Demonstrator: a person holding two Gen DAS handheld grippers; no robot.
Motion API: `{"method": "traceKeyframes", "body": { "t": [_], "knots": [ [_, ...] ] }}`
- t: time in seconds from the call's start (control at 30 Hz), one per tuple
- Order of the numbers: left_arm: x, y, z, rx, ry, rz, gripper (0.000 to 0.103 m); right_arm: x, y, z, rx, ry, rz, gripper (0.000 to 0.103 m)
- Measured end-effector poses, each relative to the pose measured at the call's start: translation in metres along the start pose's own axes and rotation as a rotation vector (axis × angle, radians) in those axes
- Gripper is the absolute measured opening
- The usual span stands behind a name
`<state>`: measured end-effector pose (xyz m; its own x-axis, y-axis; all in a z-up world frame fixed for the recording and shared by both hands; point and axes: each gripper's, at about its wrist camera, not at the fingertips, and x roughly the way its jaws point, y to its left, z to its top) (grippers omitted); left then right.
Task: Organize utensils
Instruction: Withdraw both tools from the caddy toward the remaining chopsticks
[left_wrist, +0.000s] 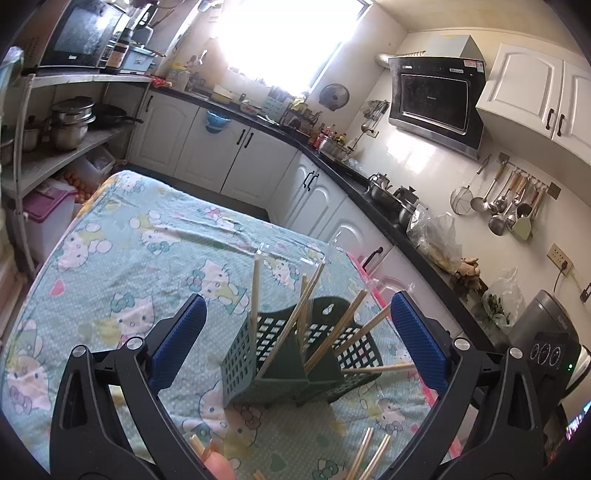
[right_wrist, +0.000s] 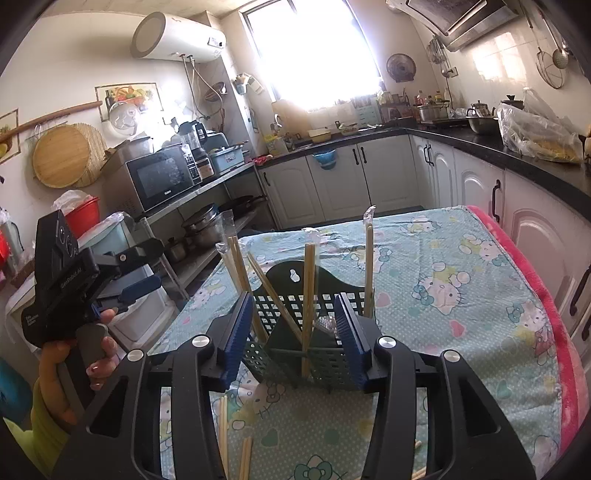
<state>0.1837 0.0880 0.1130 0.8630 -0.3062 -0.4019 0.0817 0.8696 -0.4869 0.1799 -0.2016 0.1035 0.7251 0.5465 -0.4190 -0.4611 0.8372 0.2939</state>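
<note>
A dark green perforated plastic utensil caddy (left_wrist: 295, 354) stood on the cartoon-print tabletop (left_wrist: 147, 258), bristling with wrapped wooden chopsticks (right_wrist: 308, 295). Left claw (left_wrist: 299, 339) and right claw (right_wrist: 295, 332) were both spread, empty.

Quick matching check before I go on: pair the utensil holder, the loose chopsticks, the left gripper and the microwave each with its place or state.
Things:
1. utensil holder
2. loose chopsticks
3. left gripper
4. microwave

Places or states:
A. open, holding nothing
B. on a shelf by the wall
C. lying flat on the tablecloth
D. dark green, chopsticks standing in it

Pairs: 1-D, 2-C, 3-A, 4-B
</note>
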Motion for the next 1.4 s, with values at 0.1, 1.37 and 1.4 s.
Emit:
{"method": "traceKeyframes", "body": {
  "t": [0.1, 1.37, 1.4],
  "knots": [
    [-0.004, 0.003, -0.006, -0.005, 0.003, 0.006, 0.092, -0.005, 0.002, -0.004, -0.007, -0.001, -0.007, 0.046],
    [-0.002, 0.031, -0.095, -0.007, 0.177, 0.112, 0.092, -0.002, -0.021, -0.088, 0.003, 0.172, -0.092, 0.053],
    [-0.001, 0.031, -0.096, -0.007, 0.181, 0.114, 0.092, -0.002, -0.021, -0.089, 0.004, 0.175, -0.093, 0.053]
  ]
}}
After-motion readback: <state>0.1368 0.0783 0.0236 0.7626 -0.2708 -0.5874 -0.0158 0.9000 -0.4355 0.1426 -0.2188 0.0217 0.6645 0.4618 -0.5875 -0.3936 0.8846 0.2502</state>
